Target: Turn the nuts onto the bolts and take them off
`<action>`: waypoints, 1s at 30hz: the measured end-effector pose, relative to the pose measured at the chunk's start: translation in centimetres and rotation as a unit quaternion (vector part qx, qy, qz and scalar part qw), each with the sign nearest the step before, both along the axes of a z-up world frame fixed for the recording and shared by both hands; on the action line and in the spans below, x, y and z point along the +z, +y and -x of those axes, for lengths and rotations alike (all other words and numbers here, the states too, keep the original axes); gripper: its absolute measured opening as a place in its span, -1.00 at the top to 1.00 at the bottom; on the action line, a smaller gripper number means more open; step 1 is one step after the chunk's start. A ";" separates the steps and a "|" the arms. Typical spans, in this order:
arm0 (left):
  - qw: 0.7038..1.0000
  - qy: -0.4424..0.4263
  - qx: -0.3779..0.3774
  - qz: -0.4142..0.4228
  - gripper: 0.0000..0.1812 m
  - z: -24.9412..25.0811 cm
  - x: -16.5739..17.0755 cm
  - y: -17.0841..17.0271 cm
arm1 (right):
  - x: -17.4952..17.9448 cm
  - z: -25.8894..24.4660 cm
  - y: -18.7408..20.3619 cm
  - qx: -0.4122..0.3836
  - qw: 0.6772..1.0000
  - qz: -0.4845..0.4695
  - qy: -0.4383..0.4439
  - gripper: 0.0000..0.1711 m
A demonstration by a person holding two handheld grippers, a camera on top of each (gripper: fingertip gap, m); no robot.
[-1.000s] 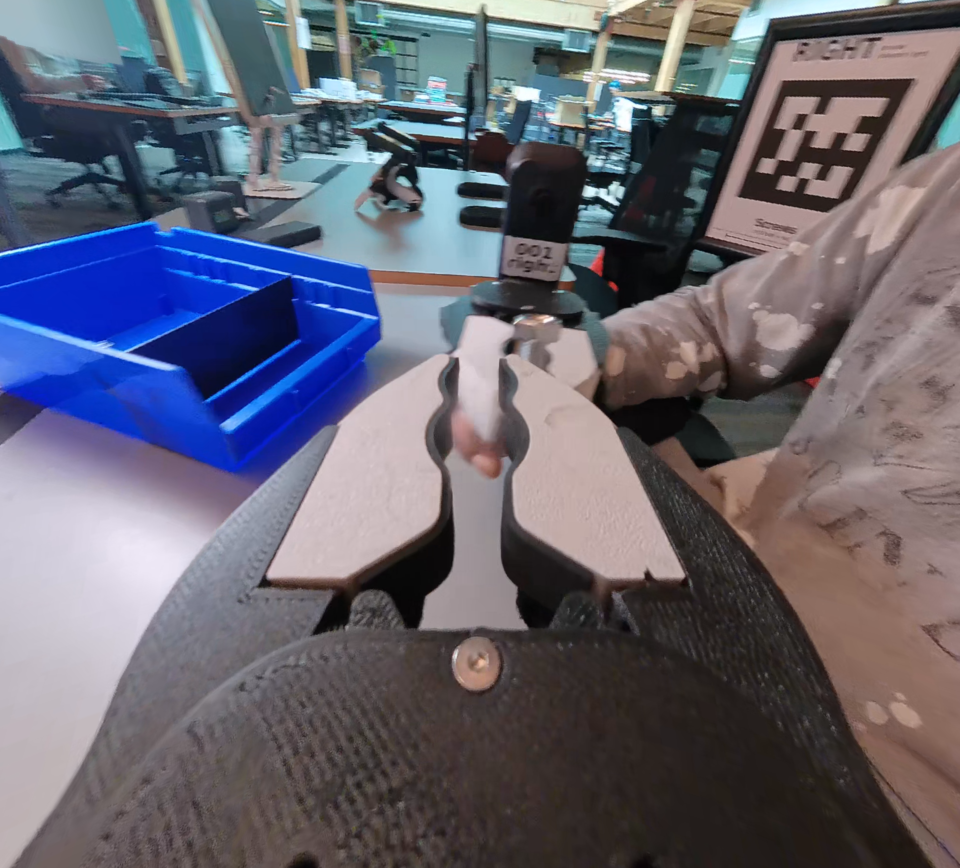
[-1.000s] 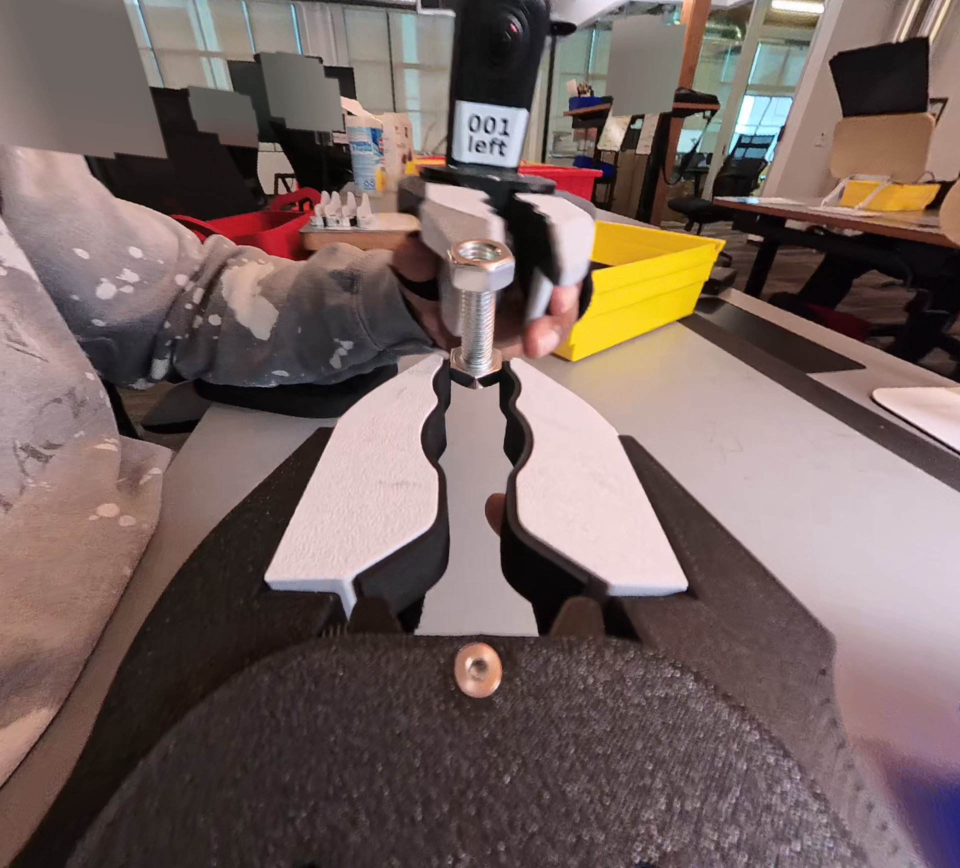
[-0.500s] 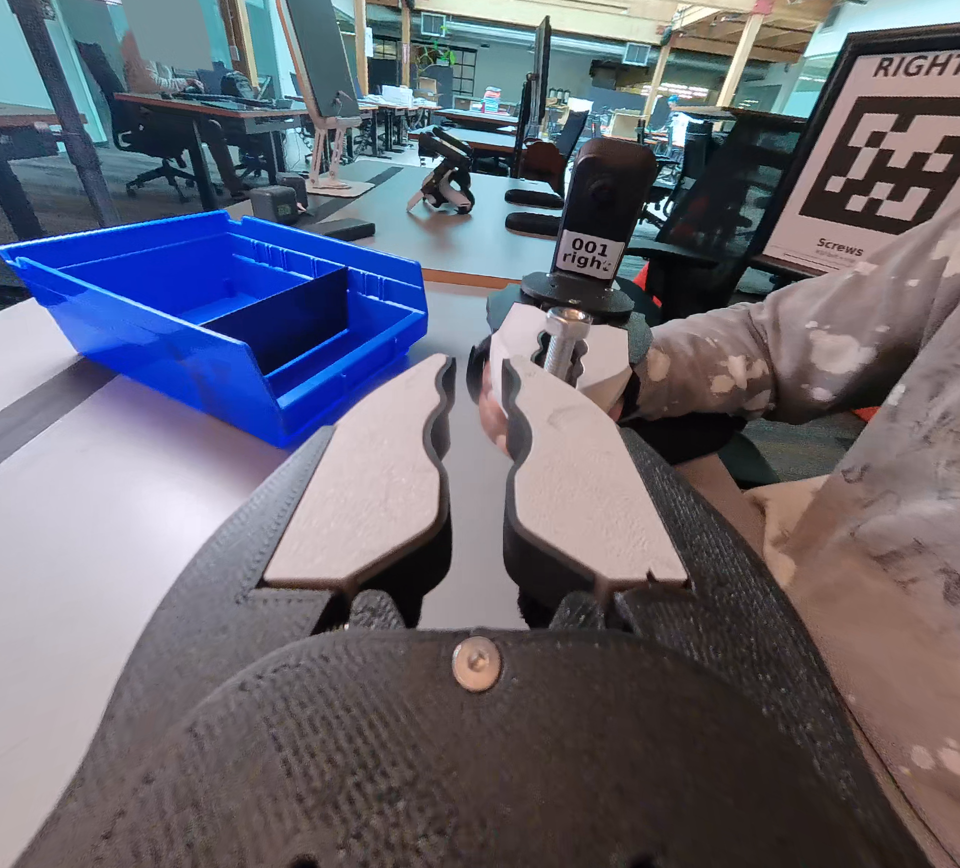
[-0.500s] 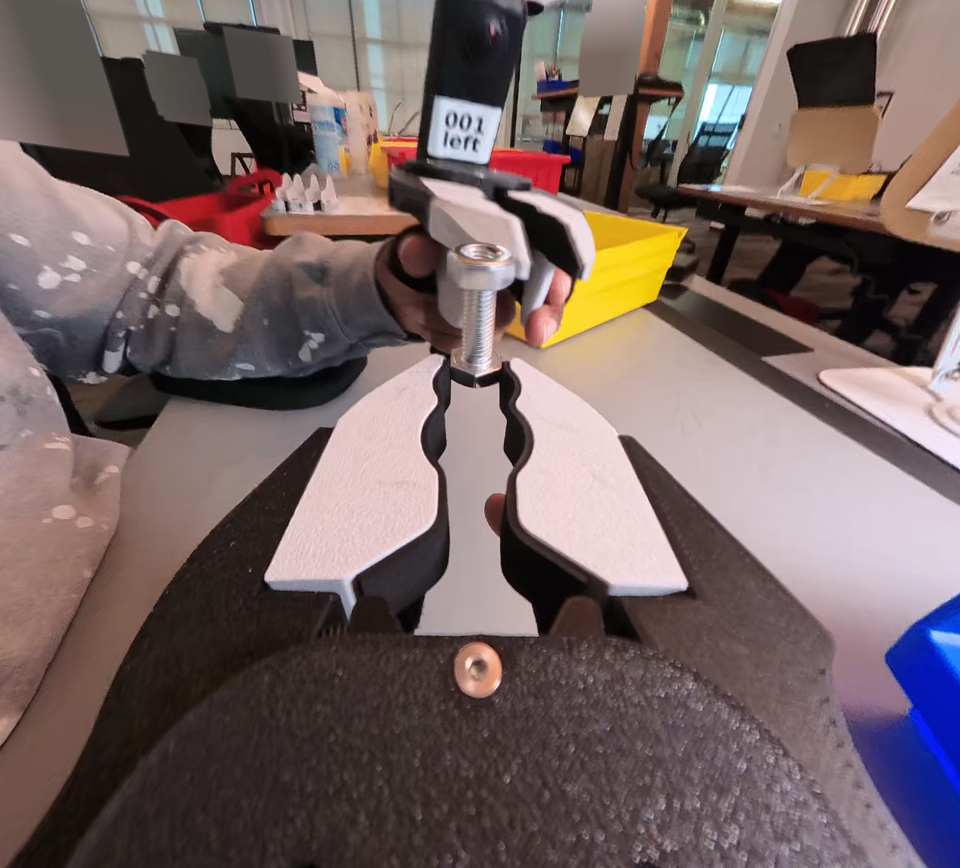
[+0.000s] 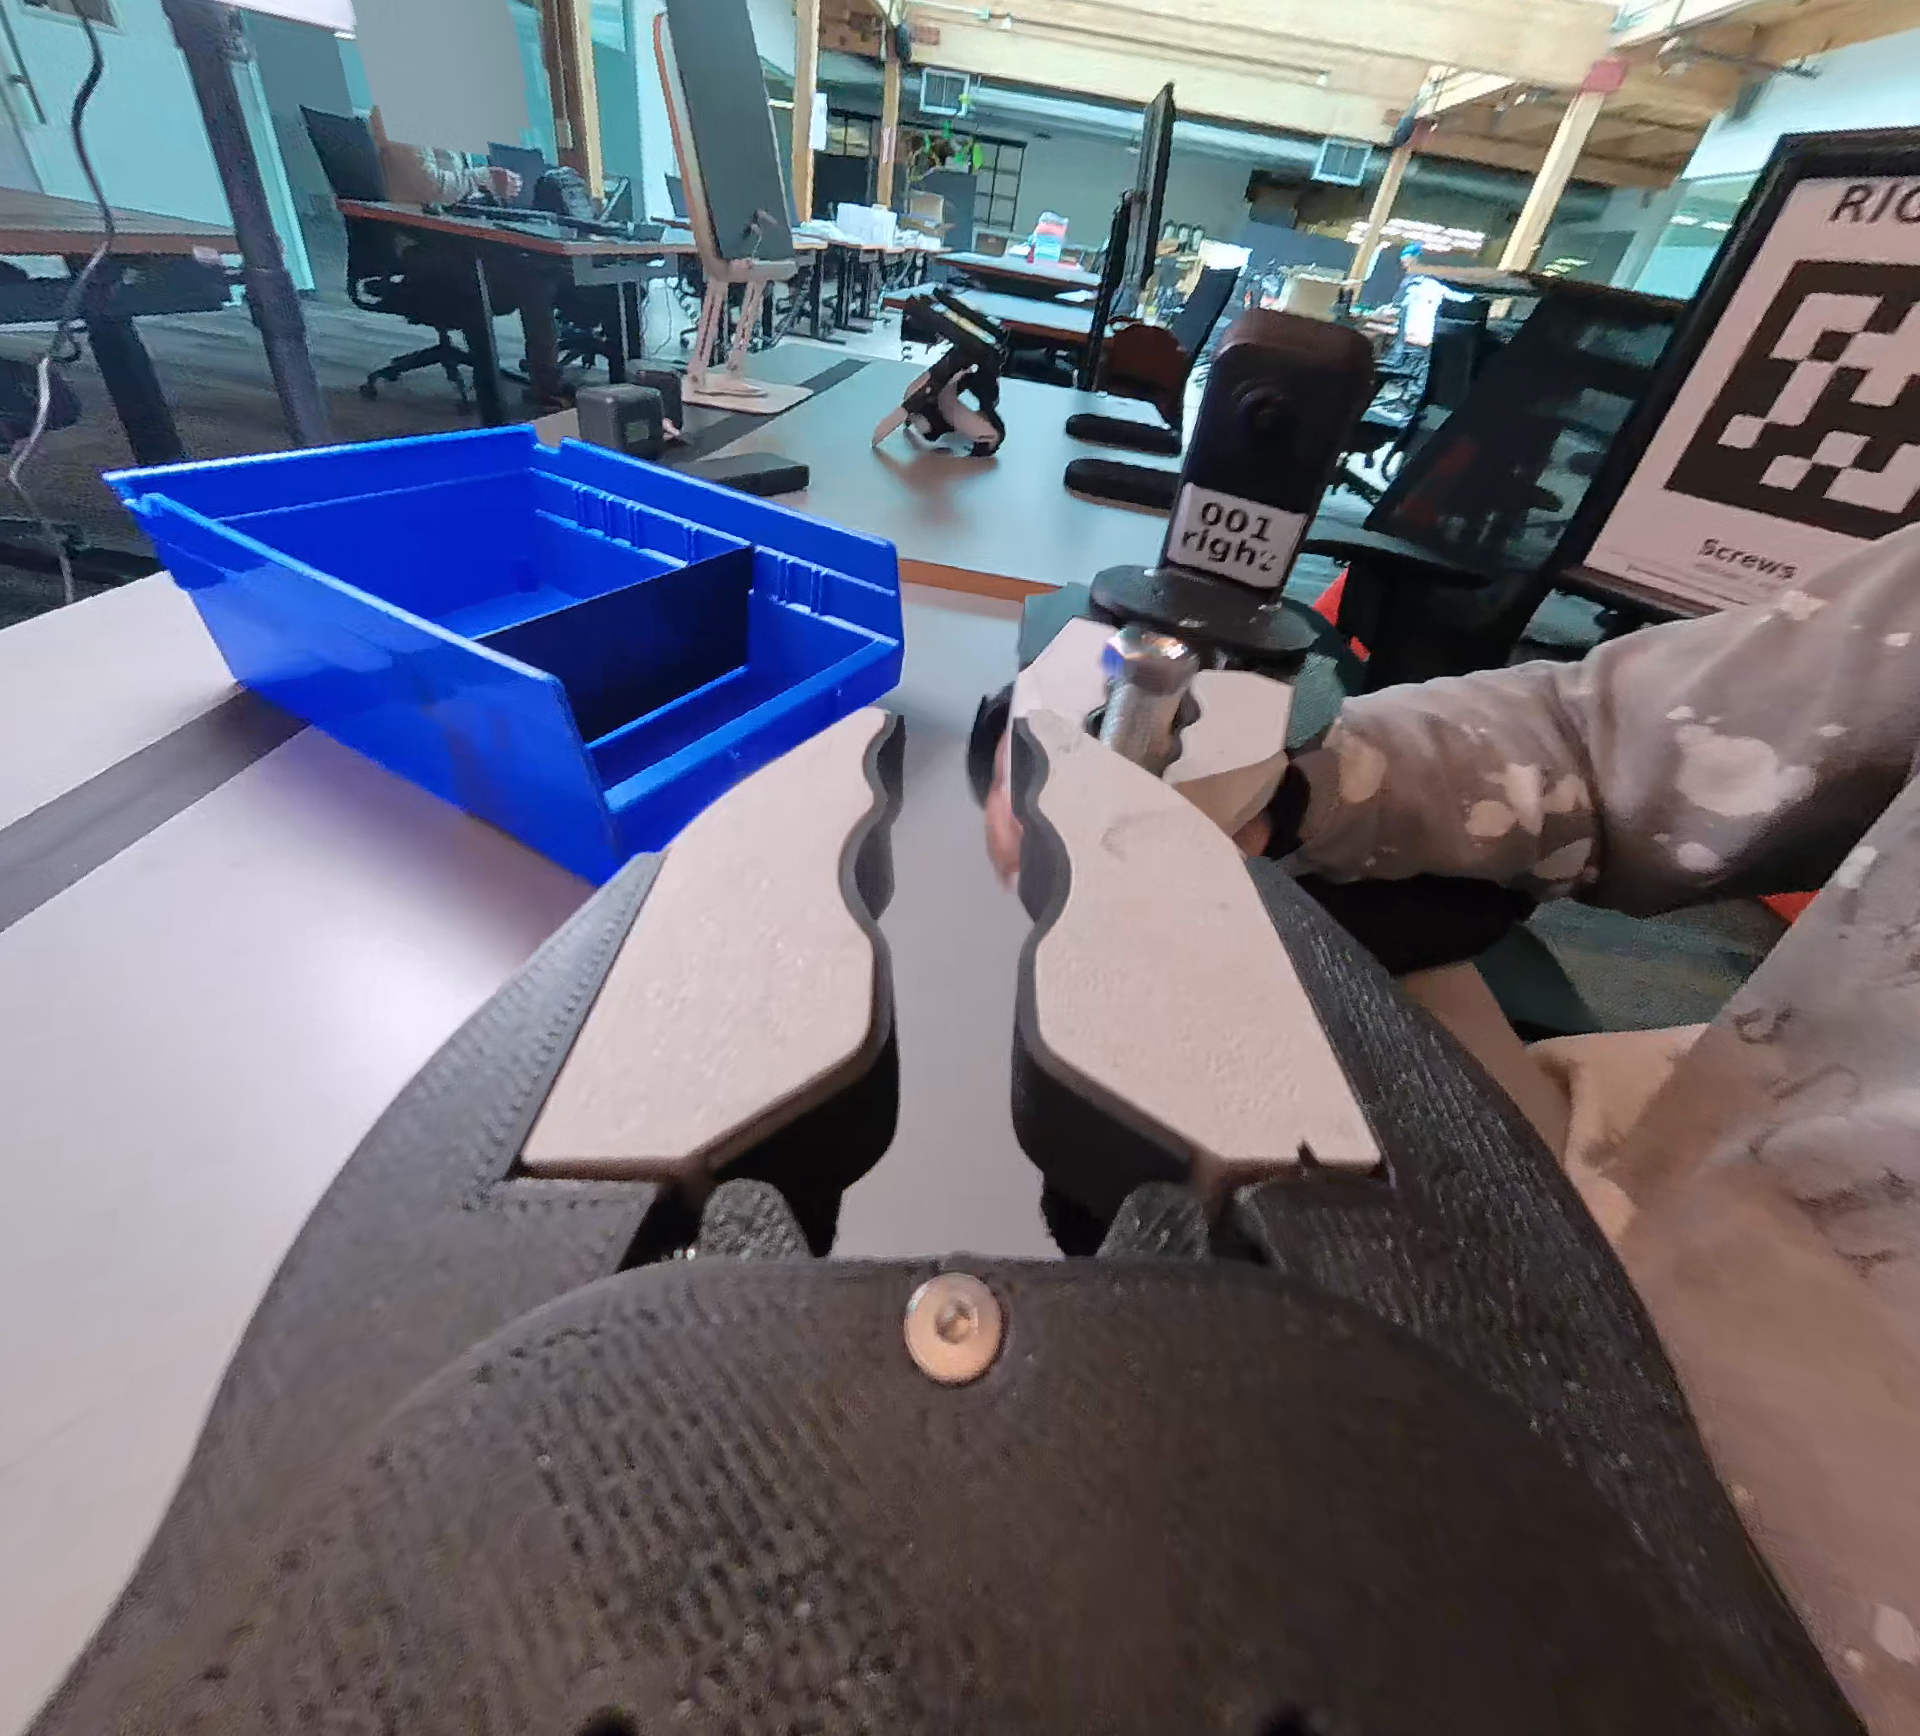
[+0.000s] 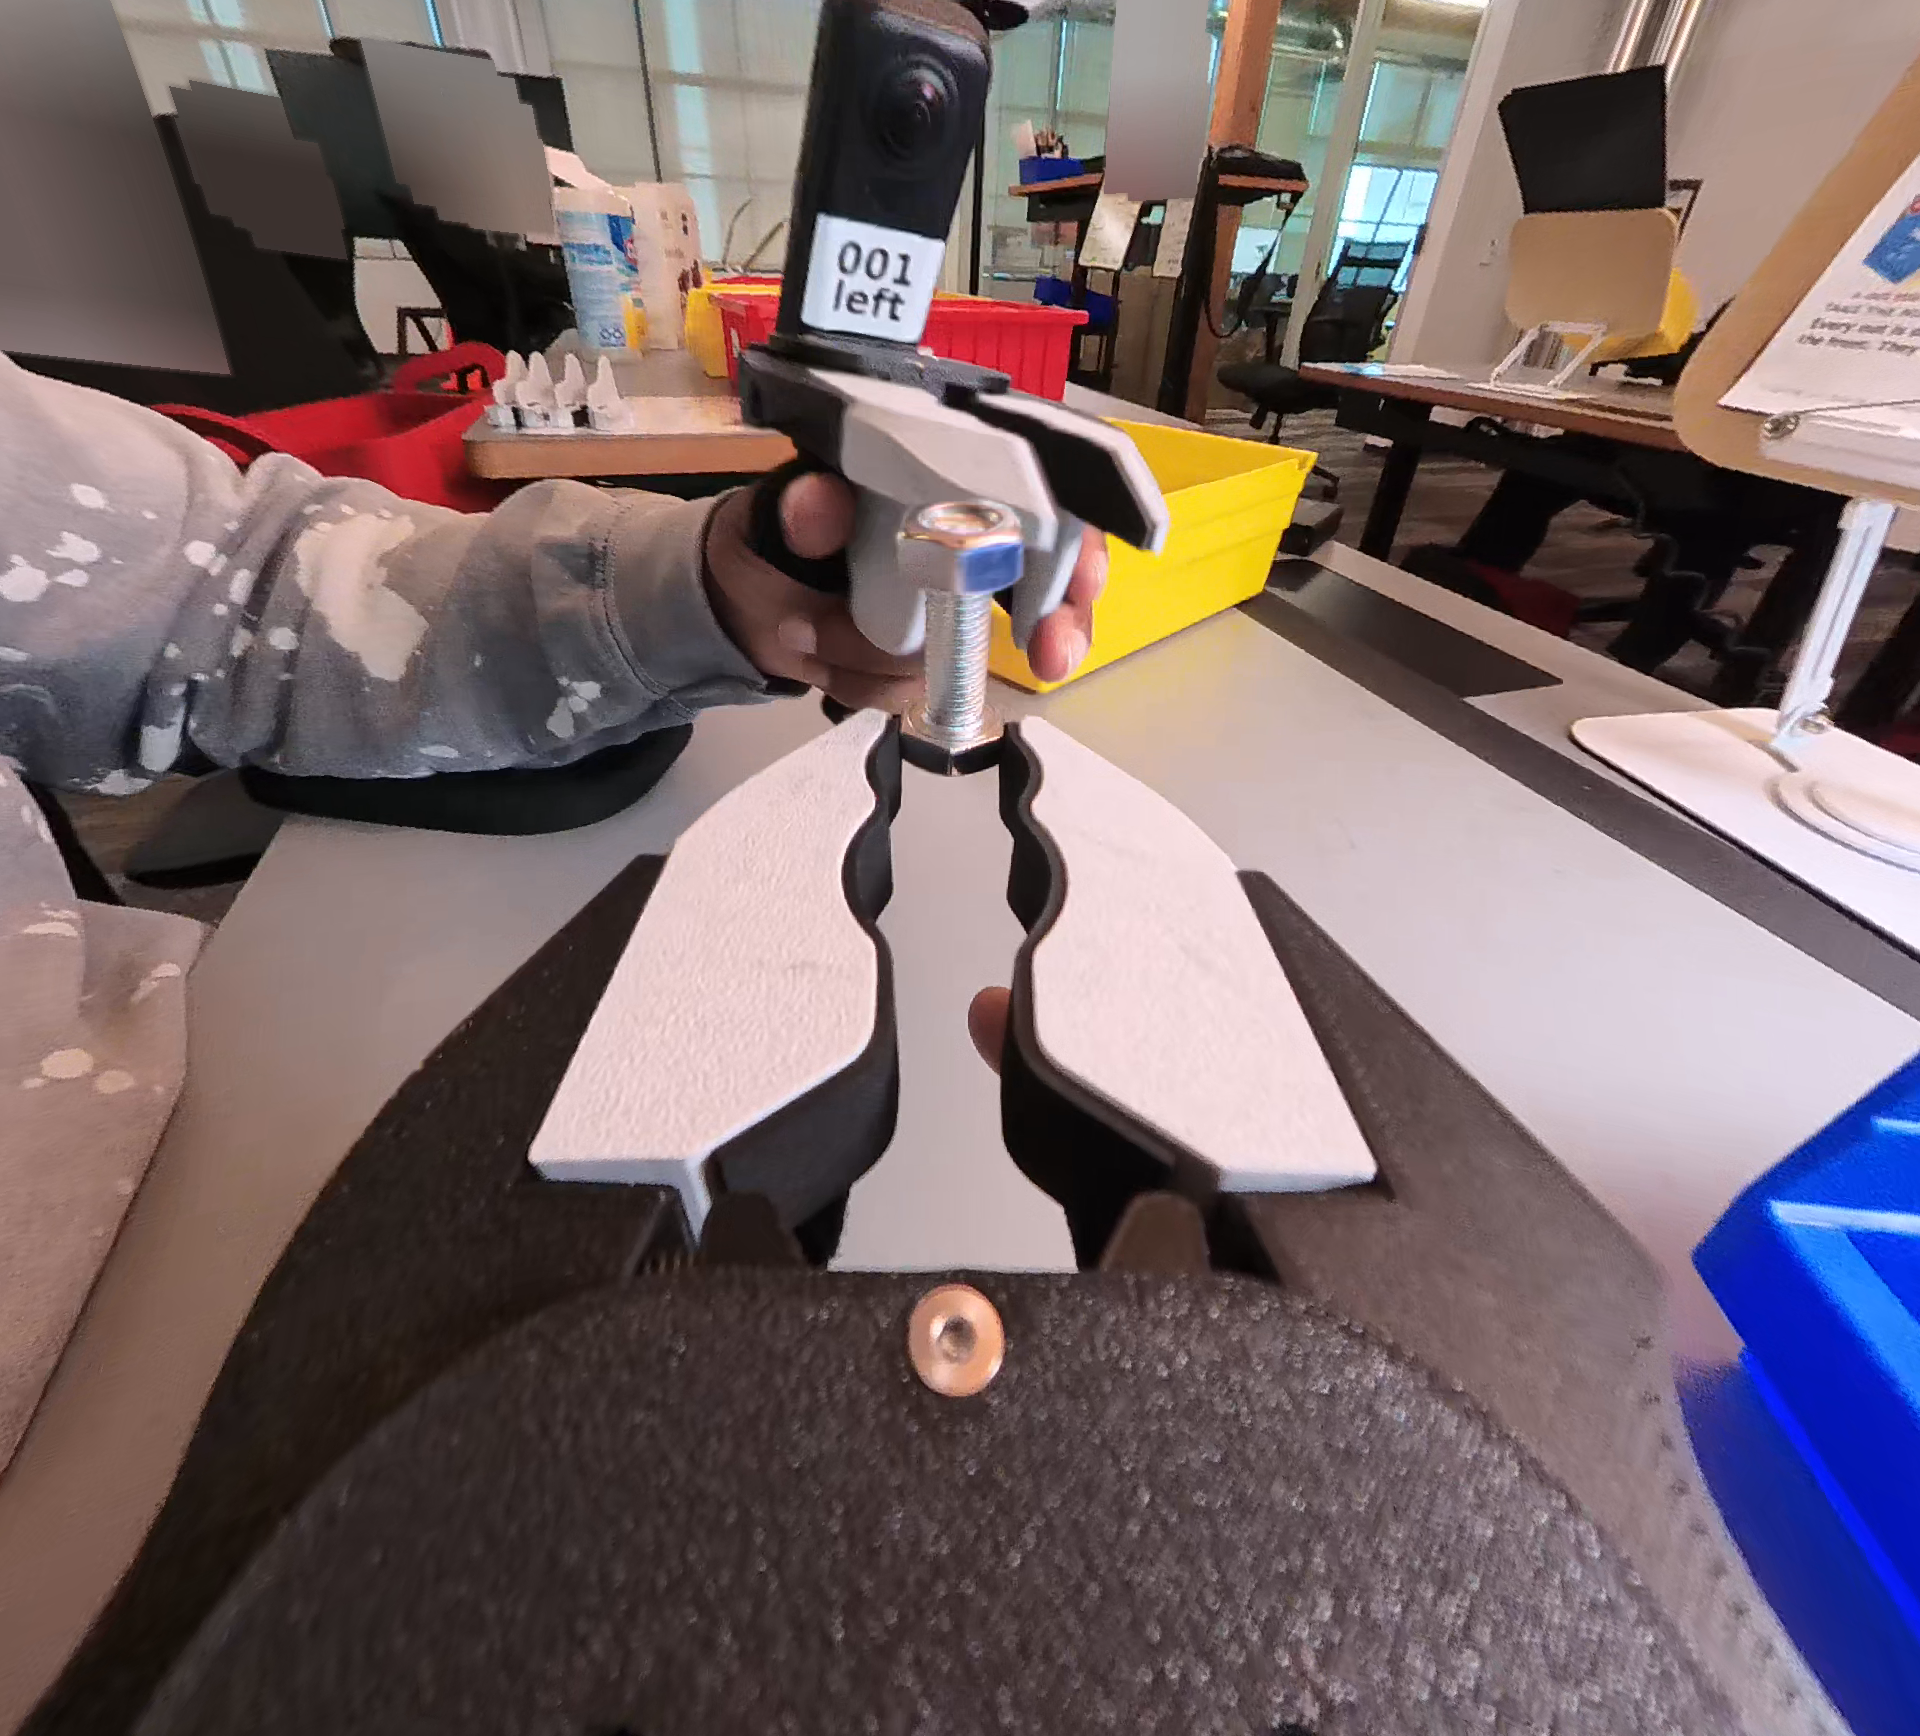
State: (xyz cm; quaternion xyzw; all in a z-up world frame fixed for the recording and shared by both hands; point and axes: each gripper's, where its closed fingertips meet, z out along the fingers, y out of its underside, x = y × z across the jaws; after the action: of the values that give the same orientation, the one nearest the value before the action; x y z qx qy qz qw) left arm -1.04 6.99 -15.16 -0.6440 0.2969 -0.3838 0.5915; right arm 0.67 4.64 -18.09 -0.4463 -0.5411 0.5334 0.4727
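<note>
A grey table (image 5: 187, 1011) in an open-plan office, a blue bin (image 5: 499, 647) on it. The right gripper (image 6: 951, 736) pinches the head of an upright bolt (image 6: 958, 663) — nut (image 6: 961, 543) at its top. The left gripper (image 5: 951, 751) is slightly parted, empty (labels unread).

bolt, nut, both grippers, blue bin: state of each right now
bolt: upright, head clamped in the right gripper
nut: threaded on the bolt's top end
right gripper: shut on the bolt
left gripper: open, holding nothing
blue bin: upright, visible compartments empty
</note>
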 end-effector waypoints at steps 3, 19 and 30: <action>1.000 -0.002 -0.025 -0.009 0.68 -1.5 0.3 -0.9 | -0.8 0.3 0.4 -0.012 1.000 0.003 -0.017 0.79; 1.000 -0.004 -0.020 0.009 0.63 -2.6 0.1 -0.9 | -0.6 0.2 1.1 -0.028 0.999 0.015 -0.010 0.79; 1.000 -0.013 0.003 0.015 0.67 -1.5 0.4 -0.2 | 0.7 -0.4 1.0 -0.019 0.999 0.021 0.028 0.79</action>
State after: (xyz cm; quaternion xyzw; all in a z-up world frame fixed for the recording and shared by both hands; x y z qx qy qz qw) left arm 0.44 6.79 -14.74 -0.6486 0.2819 -0.3946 0.5866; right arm 1.03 5.67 -17.38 -0.4514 -0.5074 0.5482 0.4882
